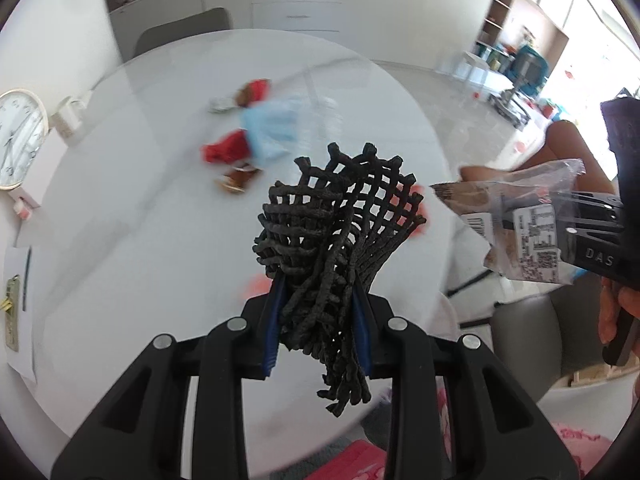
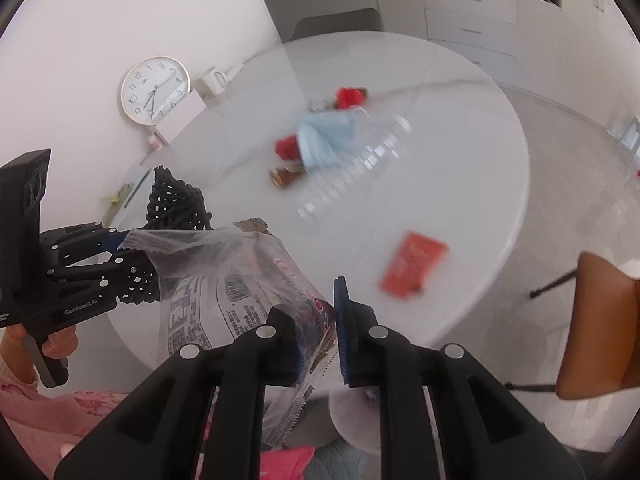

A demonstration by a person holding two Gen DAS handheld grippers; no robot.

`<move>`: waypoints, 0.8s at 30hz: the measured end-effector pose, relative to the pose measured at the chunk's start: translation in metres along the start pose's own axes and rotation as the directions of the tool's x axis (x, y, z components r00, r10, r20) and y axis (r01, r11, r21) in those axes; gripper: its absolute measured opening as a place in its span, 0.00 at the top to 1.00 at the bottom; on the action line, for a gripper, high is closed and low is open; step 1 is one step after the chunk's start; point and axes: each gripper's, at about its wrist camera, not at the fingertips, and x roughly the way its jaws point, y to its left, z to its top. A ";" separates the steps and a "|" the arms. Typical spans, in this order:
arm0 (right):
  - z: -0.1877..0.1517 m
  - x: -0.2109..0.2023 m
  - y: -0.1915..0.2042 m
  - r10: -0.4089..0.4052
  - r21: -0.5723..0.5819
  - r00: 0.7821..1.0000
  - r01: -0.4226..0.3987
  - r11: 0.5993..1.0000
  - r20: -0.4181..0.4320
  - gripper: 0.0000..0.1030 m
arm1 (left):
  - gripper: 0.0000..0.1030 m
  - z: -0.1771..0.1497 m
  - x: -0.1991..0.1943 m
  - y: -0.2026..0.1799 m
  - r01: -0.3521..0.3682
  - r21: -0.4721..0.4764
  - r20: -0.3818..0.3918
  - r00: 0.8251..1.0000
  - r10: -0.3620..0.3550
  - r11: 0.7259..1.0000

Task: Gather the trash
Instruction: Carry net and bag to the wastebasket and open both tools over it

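My left gripper (image 1: pixel 320 300) is shut on a crumpled black foam net (image 1: pixel 336 224), held above the near edge of the round white table (image 1: pixel 120 240); it also shows in the right wrist view (image 2: pixel 172 204). My right gripper (image 2: pixel 320 320) is shut on a clear printed snack wrapper (image 2: pixel 224 280), seen at the right of the left wrist view (image 1: pixel 520 220). On the table lie a blue face mask (image 2: pixel 324 136), red crumpled scraps (image 2: pixel 286 146), a clear plastic bottle (image 2: pixel 360 168), brown wrappers (image 2: pixel 284 176) and a red packet (image 2: pixel 412 264).
A round wall clock (image 2: pixel 155 90) leans at the table's far left beside a white mug (image 2: pixel 212 80). Papers and a pen (image 1: pixel 20 280) lie at the left edge. A grey chair (image 2: pixel 336 20) stands behind the table, a brown chair (image 2: pixel 600 320) at the right.
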 end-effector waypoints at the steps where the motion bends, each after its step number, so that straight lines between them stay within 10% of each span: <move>1: -0.006 -0.004 -0.005 -0.004 0.005 1.000 0.004 1.000 -0.003 0.85 | 0.71 -0.003 0.002 -0.012 0.008 0.010 -0.008 1.000 -0.008 1.000; 18: -0.096 -0.049 -0.094 -0.049 0.103 0.998 0.053 0.993 -0.043 0.85 | 0.70 -0.057 0.060 -0.161 0.133 0.144 -0.189 0.976 -0.105 0.981; 24: -0.107 -0.045 -0.102 -0.049 0.108 0.997 0.055 0.993 -0.056 0.85 | 0.56 -0.066 0.092 -0.183 0.155 0.205 -0.261 0.960 -0.099 0.966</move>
